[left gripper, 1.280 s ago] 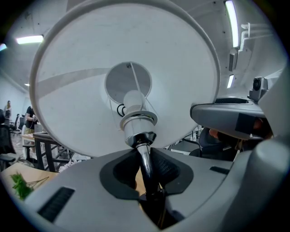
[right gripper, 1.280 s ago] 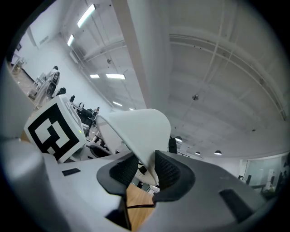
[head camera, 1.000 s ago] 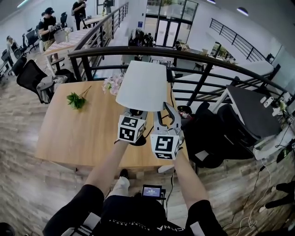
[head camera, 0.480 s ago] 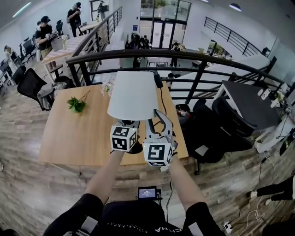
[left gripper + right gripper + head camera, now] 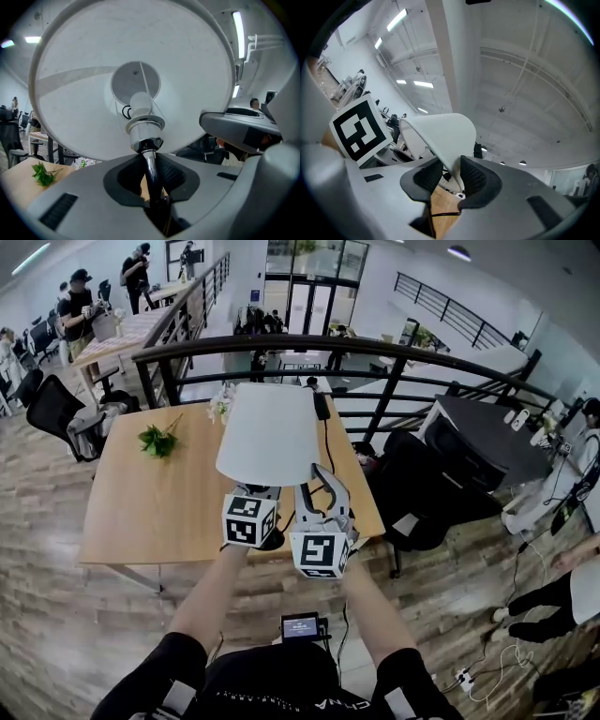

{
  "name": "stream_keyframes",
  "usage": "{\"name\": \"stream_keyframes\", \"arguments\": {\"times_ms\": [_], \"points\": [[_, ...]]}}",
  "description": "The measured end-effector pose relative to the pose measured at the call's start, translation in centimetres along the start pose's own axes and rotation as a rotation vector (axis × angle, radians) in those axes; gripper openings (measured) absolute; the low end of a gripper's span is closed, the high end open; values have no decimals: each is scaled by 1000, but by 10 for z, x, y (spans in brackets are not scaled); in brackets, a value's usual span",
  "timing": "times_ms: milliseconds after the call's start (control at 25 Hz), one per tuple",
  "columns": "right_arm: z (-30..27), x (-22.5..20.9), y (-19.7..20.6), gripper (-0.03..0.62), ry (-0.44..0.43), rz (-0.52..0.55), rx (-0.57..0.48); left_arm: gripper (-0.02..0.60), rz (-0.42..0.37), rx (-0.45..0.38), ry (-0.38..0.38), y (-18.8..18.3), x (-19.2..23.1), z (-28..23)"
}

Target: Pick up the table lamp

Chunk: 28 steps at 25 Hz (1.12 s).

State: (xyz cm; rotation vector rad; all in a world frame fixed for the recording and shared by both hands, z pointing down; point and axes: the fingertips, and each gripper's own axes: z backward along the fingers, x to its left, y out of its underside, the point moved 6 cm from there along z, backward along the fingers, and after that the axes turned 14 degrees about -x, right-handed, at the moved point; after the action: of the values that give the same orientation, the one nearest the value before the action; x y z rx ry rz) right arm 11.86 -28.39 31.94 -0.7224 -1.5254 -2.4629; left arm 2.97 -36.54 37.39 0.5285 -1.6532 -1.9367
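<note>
Fingers [image 5: 174, 174] of the left gripper [image 5: 151, 180] are clamped on the dark stem [image 5: 148, 165] of the lamp, just below its chrome socket. Above them this view looks up into the white shade [image 5: 84, 93], with the bulb [image 5: 141, 103] at its middle. At the far left a green sprig [image 5: 43, 174] lies on the wooden table [image 5: 16, 183].

In the right gripper view, the fingers [image 5: 475, 176] of the right gripper [image 5: 447, 177] stand apart with the lower rim of the shade [image 5: 440, 131] coming down between them. The rim lies against the right pad, and a gap shows at the left pad. The left gripper's marker cube [image 5: 361, 129] shows at the left, and a strip of table [image 5: 440, 211] below the jaws.

From the head view, the lamp stands over the near right part of the table [image 5: 169, 502], with its shade [image 5: 270, 432] upright and covering the stem. The left gripper [image 5: 265, 490] reaches in under the shade. The right gripper [image 5: 322, 486] is just beside it, at the shade's near right edge. A dark round base [image 5: 275, 541] shows just beside the left cube. Whether it rests on the table cannot be told. The sprig [image 5: 157, 440] lies well apart on the far left of the table. A black railing [image 5: 281, 346] runs behind the table, and a black chair [image 5: 427, 486] stands to its right.
</note>
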Motion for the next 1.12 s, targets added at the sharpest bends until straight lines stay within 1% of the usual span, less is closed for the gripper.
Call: {"name": "stream_keyframes", "arguments": {"times_ms": [360, 520, 640, 880, 1120], "points": [[47, 80, -62, 130, 35, 26, 45, 81, 8, -3, 56, -11, 12, 104], [70, 113, -87, 130, 45, 26, 60, 81, 16, 2, 70, -15, 13, 150], [85, 134, -105, 130, 47, 36, 71, 81, 13, 8, 67, -19, 13, 181], [116, 161, -128, 130, 63, 32, 86, 80, 31, 21, 88, -20, 6, 225], [156, 176, -144, 130, 69, 37, 103, 78, 66, 15, 114, -15, -17, 264]]}}
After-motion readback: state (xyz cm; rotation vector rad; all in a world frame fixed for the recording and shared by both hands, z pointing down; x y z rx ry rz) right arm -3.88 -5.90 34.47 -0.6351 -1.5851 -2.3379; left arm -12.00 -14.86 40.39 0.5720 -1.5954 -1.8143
